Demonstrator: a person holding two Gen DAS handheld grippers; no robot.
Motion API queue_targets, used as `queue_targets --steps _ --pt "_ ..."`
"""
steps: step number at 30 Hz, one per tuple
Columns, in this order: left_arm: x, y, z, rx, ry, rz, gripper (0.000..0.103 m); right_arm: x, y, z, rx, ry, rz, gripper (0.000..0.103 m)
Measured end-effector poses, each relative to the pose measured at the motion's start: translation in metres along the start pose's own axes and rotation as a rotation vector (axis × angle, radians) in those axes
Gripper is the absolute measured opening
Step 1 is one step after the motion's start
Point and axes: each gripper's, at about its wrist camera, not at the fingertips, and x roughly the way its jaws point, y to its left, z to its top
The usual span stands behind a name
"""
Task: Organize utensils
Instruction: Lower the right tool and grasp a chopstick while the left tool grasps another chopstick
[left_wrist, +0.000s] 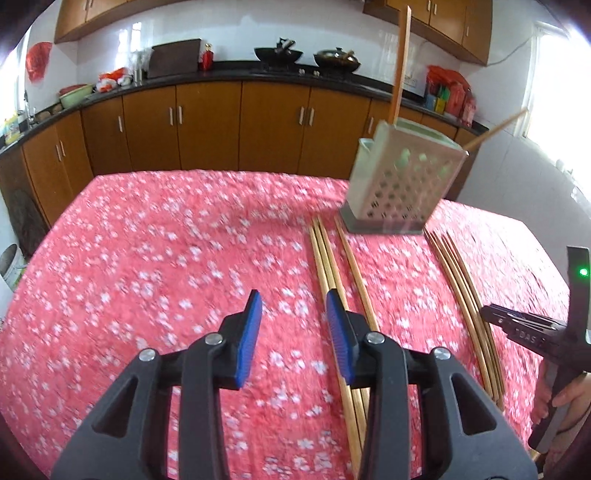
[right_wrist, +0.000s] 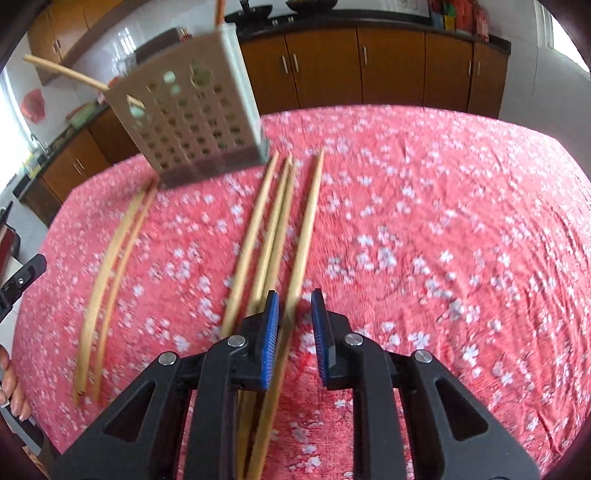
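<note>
Two grippers hover low over the red floral tablecloth (left_wrist: 147, 258): the left gripper (left_wrist: 293, 325) stands spread with only cloth between its blue pads, chopsticks (left_wrist: 332, 266) just right of it. The right gripper (right_wrist: 294, 334) is parted around one chopstick (right_wrist: 301, 251), not pinching it. Beyond stands the perforated holder (right_wrist: 192, 122), two chopsticks inside.
</note>
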Motion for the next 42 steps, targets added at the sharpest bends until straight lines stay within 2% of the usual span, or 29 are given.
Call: queue_targets --steps 3,5,7,14,22,30,32,33,36,42 --pt "0.006 -0.004 -0.007 -0.007 0.028 -0.028 0.036 0.0 -0.002 0.003 -0.012 -0.006 -0.032 0.008" --pt "0.009 -0.006 -0.012 -0.012 0.046 -0.047 0.035 0.0 -0.009 0.006 0.018 -0.015 -0.065 0.008" --pt "0.014 -0.01 -0.015 -0.009 0.062 -0.063 0.029 -0.001 -0.017 0.009 0.044 -0.022 -0.089 0.008" --pt "0.024 -0.026 -0.028 0.031 0.113 -0.076 0.019 -0.004 -0.017 0.007 0.032 -0.029 -0.097 0.008" --pt "0.029 -0.025 -0.033 0.035 0.14 -0.041 0.018 -0.005 -0.02 0.008 0.031 -0.03 -0.09 0.008" --pt "0.031 -0.033 -0.036 0.094 0.144 0.017 0.017 -0.003 -0.017 0.009 0.01 -0.025 -0.101 0.008" --pt "0.032 -0.031 -0.036 0.088 0.144 0.024 0.012 -0.004 -0.017 0.008 0.011 -0.02 -0.09 0.008" --pt "0.033 -0.029 -0.034 0.082 0.146 0.028 0.009 -0.004 -0.016 0.007 0.013 -0.019 -0.082 0.008" --pt "0.037 -0.017 -0.026 0.051 0.149 0.044 0.008 -0.005 -0.015 0.004 0.0 -0.025 -0.083 0.008" --pt "0.046 0.024 -0.006 -0.025 0.133 0.132 0.008 -0.003 -0.02 0.01 -0.01 -0.049 -0.125 0.008"
